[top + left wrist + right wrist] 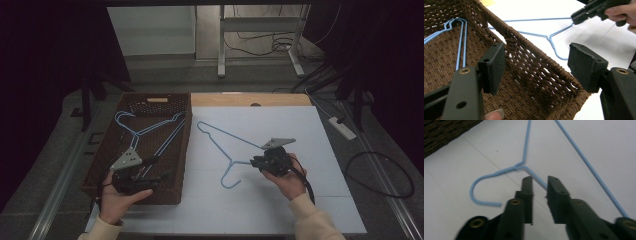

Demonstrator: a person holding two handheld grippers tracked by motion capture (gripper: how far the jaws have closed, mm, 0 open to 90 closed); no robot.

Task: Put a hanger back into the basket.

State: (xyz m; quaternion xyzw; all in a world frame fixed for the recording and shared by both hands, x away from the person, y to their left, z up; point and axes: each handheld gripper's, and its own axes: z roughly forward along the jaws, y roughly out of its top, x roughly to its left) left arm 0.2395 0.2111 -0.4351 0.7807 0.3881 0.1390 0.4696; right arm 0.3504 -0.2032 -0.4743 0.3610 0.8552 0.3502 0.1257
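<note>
A light-blue wire hanger (220, 145) lies flat on the white table sheet, hook toward me. My right gripper (254, 162) comes at its neck from the right. In the right gripper view its jaws (540, 186) stand a narrow gap apart around one shoulder wire, just right of the hanger's twisted neck (520, 165); the pads do not visibly press on it. My left gripper (539, 66) is open wide, straddling the near right wall of the brown wicker basket (499, 25), holding nothing. More blue hangers (150, 130) lie inside the basket (186, 150).
The basket takes up the table's left side. A bare wooden strip (250, 99) runs along the far edge. A power strip (342, 127) and cables lie on the floor at right. White sheet (280, 200) stretches in front of the right hand.
</note>
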